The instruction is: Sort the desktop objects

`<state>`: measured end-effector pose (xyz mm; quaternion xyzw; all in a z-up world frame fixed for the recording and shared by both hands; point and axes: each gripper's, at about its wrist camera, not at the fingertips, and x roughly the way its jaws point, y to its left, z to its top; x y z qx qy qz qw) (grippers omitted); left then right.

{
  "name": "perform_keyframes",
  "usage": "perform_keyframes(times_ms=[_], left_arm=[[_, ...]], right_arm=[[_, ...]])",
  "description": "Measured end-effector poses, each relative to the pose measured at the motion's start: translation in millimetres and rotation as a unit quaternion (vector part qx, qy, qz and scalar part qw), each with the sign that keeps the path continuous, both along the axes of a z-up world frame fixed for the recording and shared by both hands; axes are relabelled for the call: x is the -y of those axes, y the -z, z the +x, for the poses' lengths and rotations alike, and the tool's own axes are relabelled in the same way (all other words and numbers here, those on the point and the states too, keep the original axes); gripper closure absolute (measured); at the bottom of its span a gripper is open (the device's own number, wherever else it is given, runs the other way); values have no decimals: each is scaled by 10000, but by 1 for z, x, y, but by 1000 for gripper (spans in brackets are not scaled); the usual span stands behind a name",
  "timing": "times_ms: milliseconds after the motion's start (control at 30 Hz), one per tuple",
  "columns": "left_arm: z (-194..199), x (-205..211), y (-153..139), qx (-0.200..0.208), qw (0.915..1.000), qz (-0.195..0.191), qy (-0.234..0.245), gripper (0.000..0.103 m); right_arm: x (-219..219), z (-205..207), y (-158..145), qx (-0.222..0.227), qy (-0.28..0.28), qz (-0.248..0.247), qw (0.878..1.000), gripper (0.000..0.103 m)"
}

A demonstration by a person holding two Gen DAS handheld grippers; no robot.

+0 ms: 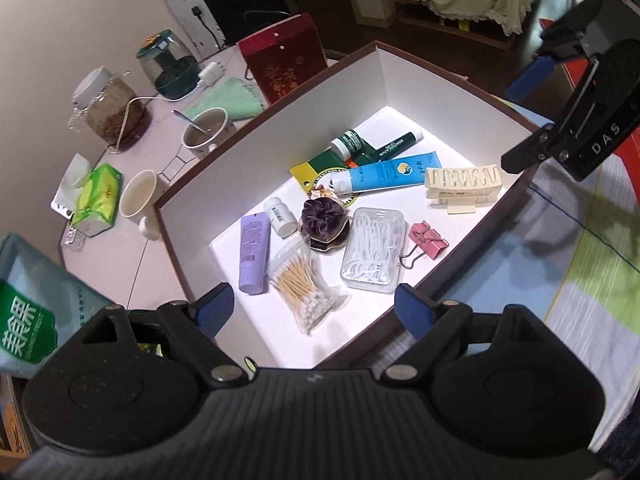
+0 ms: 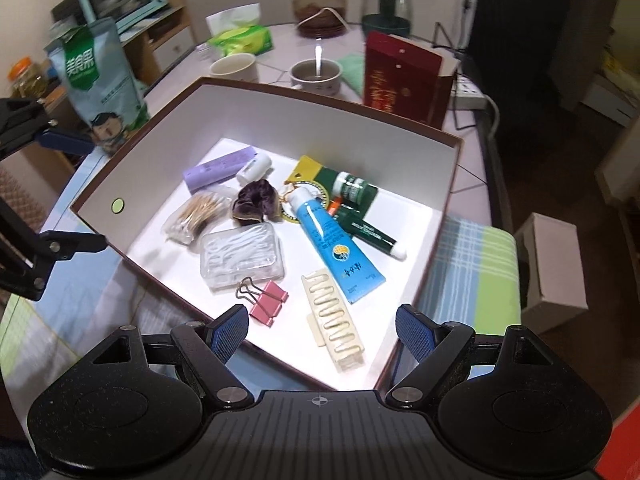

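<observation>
A brown-rimmed box with white walls [image 1: 320, 92] [image 2: 320, 120] holds the sorted items. Among them are a blue tube [image 1: 384, 176] [image 2: 336, 244], a purple tube [image 1: 254, 252] [image 2: 218, 169], a purple scrunchie [image 1: 322, 216] [image 2: 254, 200], a bag of cotton swabs [image 1: 304, 284] [image 2: 196, 212], a clear case of floss picks [image 1: 372, 248] [image 2: 242, 258], a pink binder clip [image 1: 426, 240] [image 2: 269, 300] and a cream hair claw [image 1: 462, 186] [image 2: 334, 320]. My left gripper [image 1: 314, 308] [image 2: 76, 192] hangs open above the box's near edge. My right gripper [image 2: 322, 332] [image 1: 528, 120] is open and empty above the opposite edge.
Behind the box stand two cups [image 1: 138, 198] [image 1: 206, 132], a jar [image 1: 108, 108], a green tissue pack [image 1: 98, 200], a green cloth [image 1: 228, 98] and a red carton [image 1: 288, 56]. A tall snack bag [image 2: 98, 80] stands at the left. A striped cloth [image 1: 560, 280] lies under the box.
</observation>
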<state>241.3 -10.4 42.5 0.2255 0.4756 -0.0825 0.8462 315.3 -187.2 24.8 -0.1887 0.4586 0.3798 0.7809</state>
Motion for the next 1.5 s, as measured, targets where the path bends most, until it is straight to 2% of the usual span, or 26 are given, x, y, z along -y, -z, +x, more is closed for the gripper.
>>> perform_keyframes(times_ms=[67,133,267,600,1167,1500], left_arm=[[-4,0,-2,60,9999,-5,-85,16],[-8,0,-5,119,9998,-10,-170,15],[-17,2,-9,268,9992,30,-301,14],[-37,3,-24,652,9962,-9,-582,10],[-69,2,-39,1119,9890,-232,-944,10],[-84,5,-39,1299,9847,-492,-1054,10]], right_arm=[[3,-7,-3,90,96,23,9999,1],[5,-14,-5,159,157,76,9997,1],[10,-25,-10,23,295,277,9992,1],[18,-43,-20,183,653,423,9968,1],[26,-67,-30,235,1061,576,9924,1],[29,-80,-32,221,1221,617,9904,1]])
